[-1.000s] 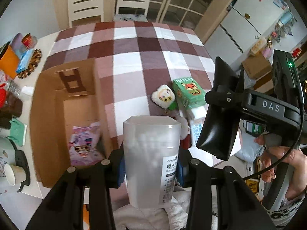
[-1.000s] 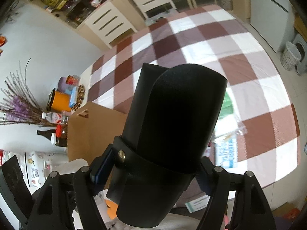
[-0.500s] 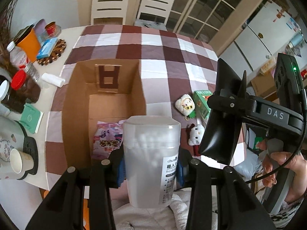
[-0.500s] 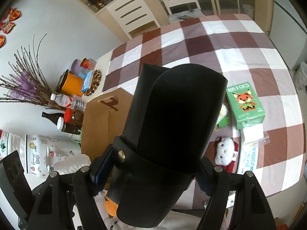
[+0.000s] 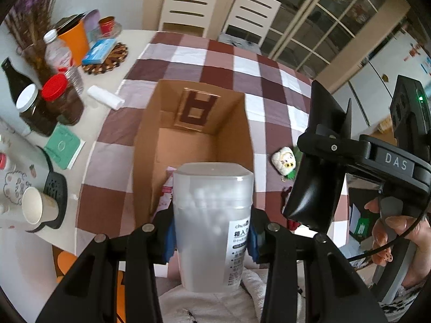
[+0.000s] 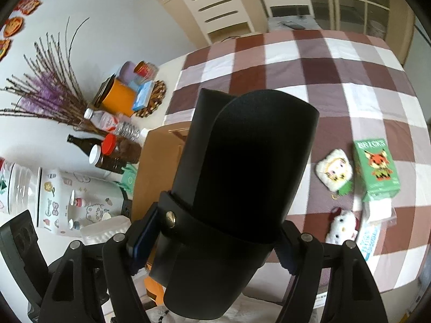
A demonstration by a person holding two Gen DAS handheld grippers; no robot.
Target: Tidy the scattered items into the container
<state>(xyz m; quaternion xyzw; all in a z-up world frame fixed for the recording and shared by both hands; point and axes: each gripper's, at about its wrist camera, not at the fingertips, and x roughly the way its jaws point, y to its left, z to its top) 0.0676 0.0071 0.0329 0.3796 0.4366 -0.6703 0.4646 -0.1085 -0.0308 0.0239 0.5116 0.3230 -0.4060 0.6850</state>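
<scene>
My left gripper (image 5: 211,238) is shut on a translucent cotton-swab jar (image 5: 212,223), held upright above the near end of the open cardboard box (image 5: 150,123). A pink packet (image 5: 166,188) lies in the box. My right gripper (image 6: 207,239) is shut on a black case (image 6: 242,188); it also shows in the left wrist view (image 5: 317,167), right of the box. On the checked cloth lie a white plush (image 6: 334,173), a green Bricks box (image 6: 375,169), a white kitty plush (image 6: 342,227) and a clear packet (image 6: 378,215).
Left of the box stand jars with a red lid (image 5: 55,87) and a white lid (image 5: 27,98), a dark bottle (image 5: 13,76), an orange tin (image 5: 74,39), a paper cup (image 5: 37,206) and a green pad (image 5: 63,145). Two chairs (image 5: 188,2) stand beyond the table.
Both grippers have swung left with their loads. The box now lies straight ahead of the jar, and the items on the table's left edge have come into view.
</scene>
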